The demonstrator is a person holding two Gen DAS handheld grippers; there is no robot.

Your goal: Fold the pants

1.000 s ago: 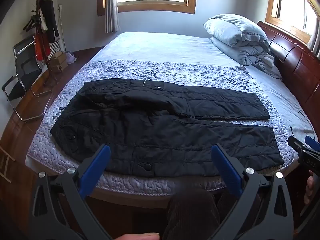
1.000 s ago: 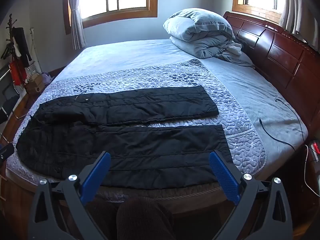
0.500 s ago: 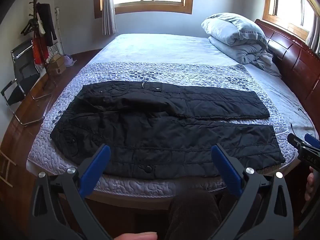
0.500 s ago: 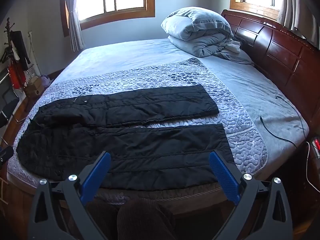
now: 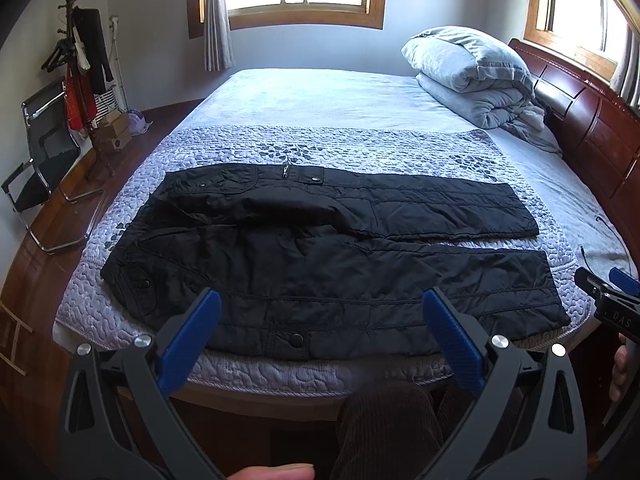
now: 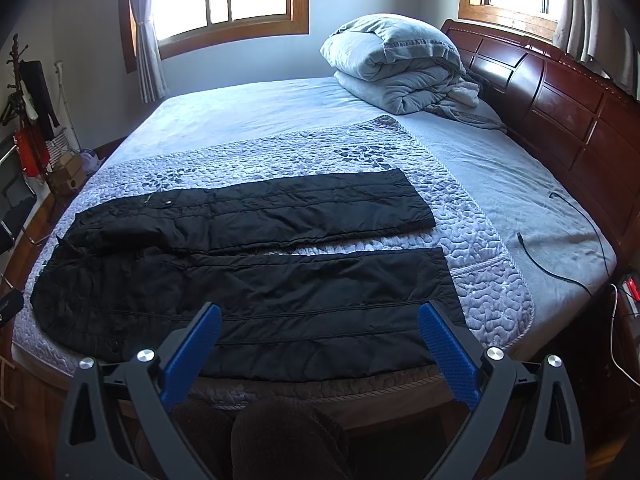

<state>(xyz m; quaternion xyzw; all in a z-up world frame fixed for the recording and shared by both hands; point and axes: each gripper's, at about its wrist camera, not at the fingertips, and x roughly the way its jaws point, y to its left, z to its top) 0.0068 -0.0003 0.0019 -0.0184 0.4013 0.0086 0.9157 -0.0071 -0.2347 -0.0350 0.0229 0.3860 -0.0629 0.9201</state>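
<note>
- Lying flat on the quilt [image 5: 360, 148] at the bed's near edge, the pants [image 5: 320, 264] spread unfolded, legs apart.
- Left gripper [image 5: 320, 316] hovers before the bed edge, jaws wide, empty.
- Right gripper [image 6: 318, 322] hovers likewise near the pants' leg ends, jaws wide, holding nothing.

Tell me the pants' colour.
Black, quilted pants; clearest in the left wrist view.
</note>
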